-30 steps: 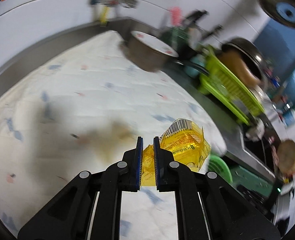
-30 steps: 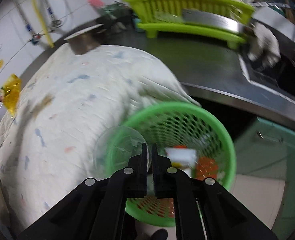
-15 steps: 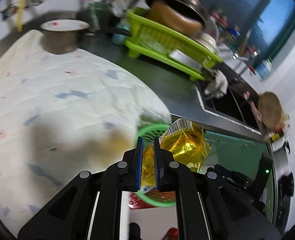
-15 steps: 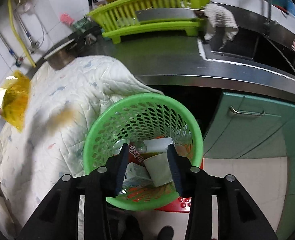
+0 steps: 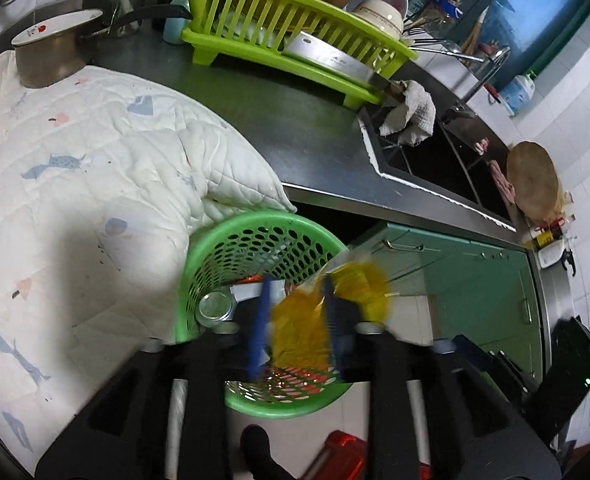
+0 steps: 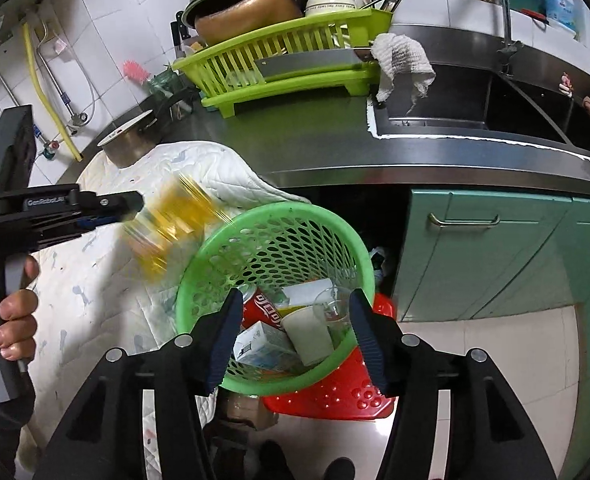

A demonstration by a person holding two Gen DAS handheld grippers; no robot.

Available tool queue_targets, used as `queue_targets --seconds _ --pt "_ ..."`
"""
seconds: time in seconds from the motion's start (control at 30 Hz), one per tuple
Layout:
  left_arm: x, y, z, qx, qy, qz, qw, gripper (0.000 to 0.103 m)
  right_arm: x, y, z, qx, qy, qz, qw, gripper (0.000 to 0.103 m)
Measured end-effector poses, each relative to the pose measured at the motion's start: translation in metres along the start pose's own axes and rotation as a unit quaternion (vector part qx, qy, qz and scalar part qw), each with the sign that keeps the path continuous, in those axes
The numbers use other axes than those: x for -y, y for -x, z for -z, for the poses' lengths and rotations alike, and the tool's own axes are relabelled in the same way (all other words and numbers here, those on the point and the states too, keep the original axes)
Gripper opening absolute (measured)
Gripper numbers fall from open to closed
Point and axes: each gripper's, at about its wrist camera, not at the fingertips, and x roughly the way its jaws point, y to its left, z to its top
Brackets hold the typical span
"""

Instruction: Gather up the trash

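Observation:
A green mesh basket (image 5: 231, 240) (image 6: 283, 220) stands on the floor beside the counter and holds a red can (image 6: 263, 308), a paper cup (image 6: 307, 332), a clear plastic cup (image 6: 331, 308) and a small carton (image 6: 259, 344). My left gripper (image 5: 295, 320) is above the basket, its jaws parted and blurred, with the yellow wrapper (image 5: 307, 320) loose between them. In the right wrist view the wrapper (image 6: 171, 220) is a blur just past the left gripper's fingertips (image 6: 131, 204). My right gripper (image 6: 295, 332) is open and empty above the basket.
A white quilted cloth (image 5: 75, 184) covers the counter to the left. A pot (image 5: 51, 52), a green dish rack (image 5: 287, 32) and a sink (image 5: 435, 152) sit on the counter. Green cabinets (image 6: 495, 248) are to the right. A red dustpan (image 6: 335, 392) lies under the basket.
My left gripper moved over the basket and opened; the yellow wrapper is coming loose. My right gripper opened wider after dropping the clear cup into the basket.

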Motion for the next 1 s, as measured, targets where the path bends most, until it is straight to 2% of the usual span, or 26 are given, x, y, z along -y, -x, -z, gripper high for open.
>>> queue_targets --seconds 0.17,0.3,0.37,0.73,1.0 --pt "0.004 -0.001 0.002 -0.002 -0.001 0.005 1.0000 0.036 0.000 0.009 0.003 0.006 -0.005 -0.006 1.000 0.055" --pt "0.003 0.012 0.004 0.011 -0.005 0.003 0.9999 0.041 -0.008 0.012 0.003 0.009 0.002 -0.009 1.000 0.058" --pt "0.003 0.022 0.005 0.022 -0.010 -0.006 0.9997 0.047 -0.013 0.014 0.003 0.013 0.009 -0.008 1.000 0.059" --pt "-0.028 0.090 0.021 0.088 -0.006 -0.065 0.9940 0.059 -0.052 0.023 -0.006 0.027 0.055 -0.029 0.998 0.068" --pt "-0.062 0.139 0.047 0.128 0.004 -0.130 0.9832 0.072 -0.090 0.028 -0.012 0.034 0.090 -0.052 0.994 0.073"
